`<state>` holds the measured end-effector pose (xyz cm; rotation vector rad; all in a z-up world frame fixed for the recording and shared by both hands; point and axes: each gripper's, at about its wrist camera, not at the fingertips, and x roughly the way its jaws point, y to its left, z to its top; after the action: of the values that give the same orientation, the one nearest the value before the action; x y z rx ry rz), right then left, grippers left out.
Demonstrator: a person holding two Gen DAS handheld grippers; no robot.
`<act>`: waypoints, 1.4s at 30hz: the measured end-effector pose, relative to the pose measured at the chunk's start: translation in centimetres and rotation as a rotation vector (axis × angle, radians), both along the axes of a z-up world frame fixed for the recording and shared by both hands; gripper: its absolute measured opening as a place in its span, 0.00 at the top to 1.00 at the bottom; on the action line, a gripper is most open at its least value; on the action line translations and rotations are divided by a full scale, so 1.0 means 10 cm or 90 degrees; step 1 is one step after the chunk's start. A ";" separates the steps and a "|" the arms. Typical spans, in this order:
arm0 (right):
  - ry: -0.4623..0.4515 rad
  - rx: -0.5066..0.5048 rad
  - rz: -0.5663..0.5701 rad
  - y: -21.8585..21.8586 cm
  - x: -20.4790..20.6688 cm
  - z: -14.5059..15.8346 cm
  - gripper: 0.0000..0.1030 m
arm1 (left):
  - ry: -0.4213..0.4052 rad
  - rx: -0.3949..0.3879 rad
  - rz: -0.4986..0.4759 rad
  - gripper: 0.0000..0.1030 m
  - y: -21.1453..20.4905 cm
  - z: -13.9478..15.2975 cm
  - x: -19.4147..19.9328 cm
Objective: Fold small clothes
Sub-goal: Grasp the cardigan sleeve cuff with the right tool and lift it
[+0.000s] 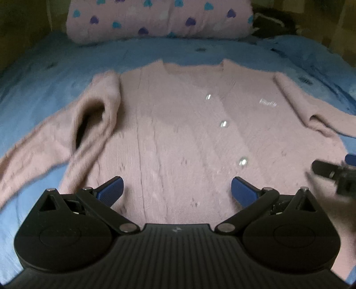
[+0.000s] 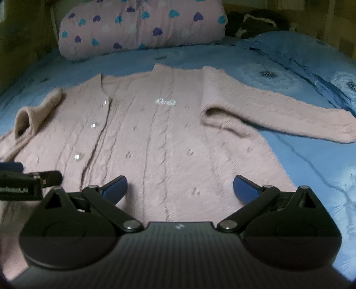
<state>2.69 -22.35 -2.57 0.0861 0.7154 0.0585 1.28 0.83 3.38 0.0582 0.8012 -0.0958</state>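
Left gripper, jaws spread wide and empty, sits over the hem of the pink cardigan; cardigan lies flat on the blue bedspread, long axis running away toward the heart-print pillow, left sleeve bunched. Right gripper, also spread and empty, over the hem too; right sleeve stretched out sideways, nothing blocking.

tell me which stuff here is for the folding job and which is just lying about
For the job:
- fuzzy pink knit cardigan with shiny buttons, spread flat
- left gripper, open
- right gripper, open

Lying about:
- pink heart-print rolled blanket
- dark bundle behind it
- blue quilted bedspread underneath
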 end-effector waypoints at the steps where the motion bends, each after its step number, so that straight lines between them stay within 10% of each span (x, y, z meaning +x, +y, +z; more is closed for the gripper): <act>1: -0.006 0.003 -0.004 -0.05 0.00 0.06 0.00 | -0.009 0.007 -0.004 0.00 0.00 0.06 0.00; 8: -0.039 0.022 -0.115 -0.68 0.16 0.39 0.00 | -0.011 -0.018 -0.011 0.00 0.03 0.20 0.18; 16: -0.008 0.059 -0.298 -1.48 0.47 0.11 0.00 | 0.002 -0.035 0.004 0.00 0.12 0.01 0.43; 22: -0.040 0.210 -0.362 -1.87 0.64 -0.18 0.00 | 0.025 -0.016 0.021 0.00 0.21 -0.16 0.51; 30: -0.078 0.256 -0.357 -1.90 0.80 -0.22 0.02 | 0.060 0.004 0.010 0.00 0.21 -0.11 0.54; 31: -0.083 0.255 -0.356 -1.90 0.82 -0.22 0.06 | 0.061 0.000 0.012 0.00 0.23 -0.09 0.53; 35: -0.092 0.244 -0.378 -1.96 0.83 -0.22 0.79 | 0.028 -0.044 0.030 0.00 0.37 -0.01 0.43; 42: -0.152 0.292 -0.385 -2.20 0.75 -0.01 0.85 | 0.036 -0.058 0.030 0.00 0.37 -0.07 0.45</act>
<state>10.22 -44.36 -2.71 0.7186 0.4031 -0.3432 5.74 4.53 2.68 -0.0501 0.8527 -0.0891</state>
